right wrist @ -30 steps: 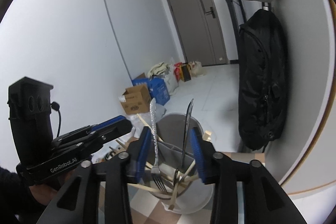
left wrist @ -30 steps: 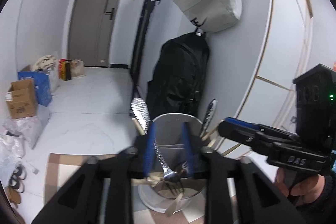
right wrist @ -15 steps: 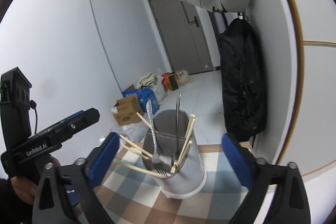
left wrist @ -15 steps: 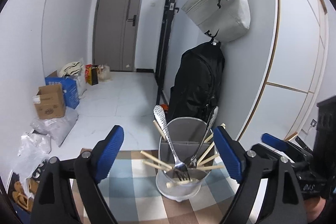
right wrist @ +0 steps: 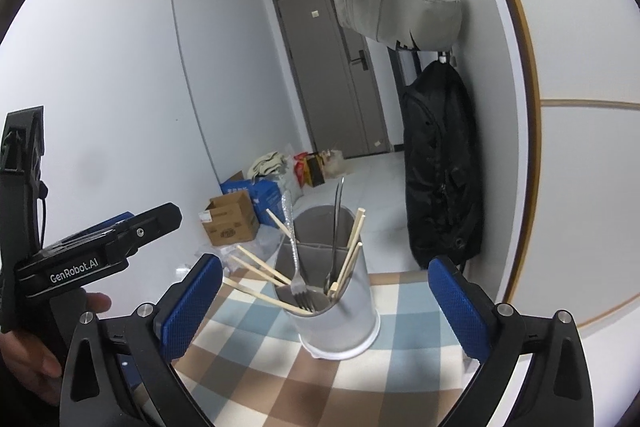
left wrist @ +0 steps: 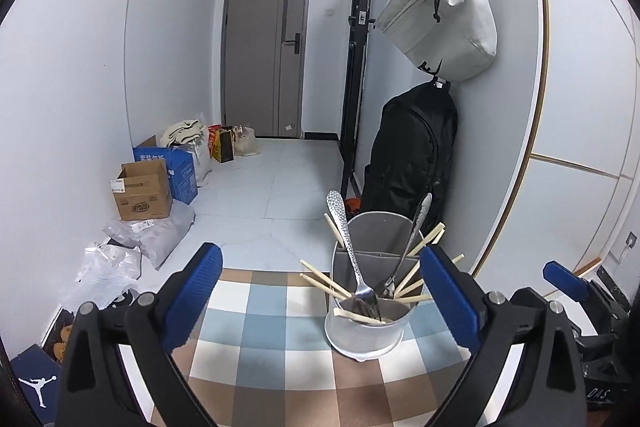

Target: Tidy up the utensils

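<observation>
A: Left hand-held gripper (left wrist: 320,287)?
B: Jaws opening, already wide, blue ribbed pads (left wrist: 192,291), nothing pinched. The holder (left wrist: 366,331) sits past the pads, nearer the right one, not touched.
A: Right hand-held gripper (right wrist: 324,301)?
B: Released, spread wide, blue knurled pads, empty. Holder (right wrist: 340,315) centred in the gap but beyond the tips, clear room on both sides.
A: Where's the holder?
B: On the bench (left wrist: 280,347), checked cloth in blue, brown and white. It stands near the far edge, upright. Round smooth metal cup with a grey divider inside.
A: Contents?
B: Fork (left wrist: 354,267) with dimpled handle, tines down. A second steel utensil (left wrist: 404,251), smooth handle, leaning right. Several pale wooden chopsticks (left wrist: 324,283) fanning out over the rim, left and right.
A: Beyond the bench?
B: Open tiled floor (left wrist: 256,187). Cardboard box (left wrist: 142,193), blue box and bags along the left wall. Black backpack (left wrist: 412,155) and grey bag (left wrist: 440,19) hanging on the right wall. Grey door (left wrist: 266,47) at the far end.
</observation>
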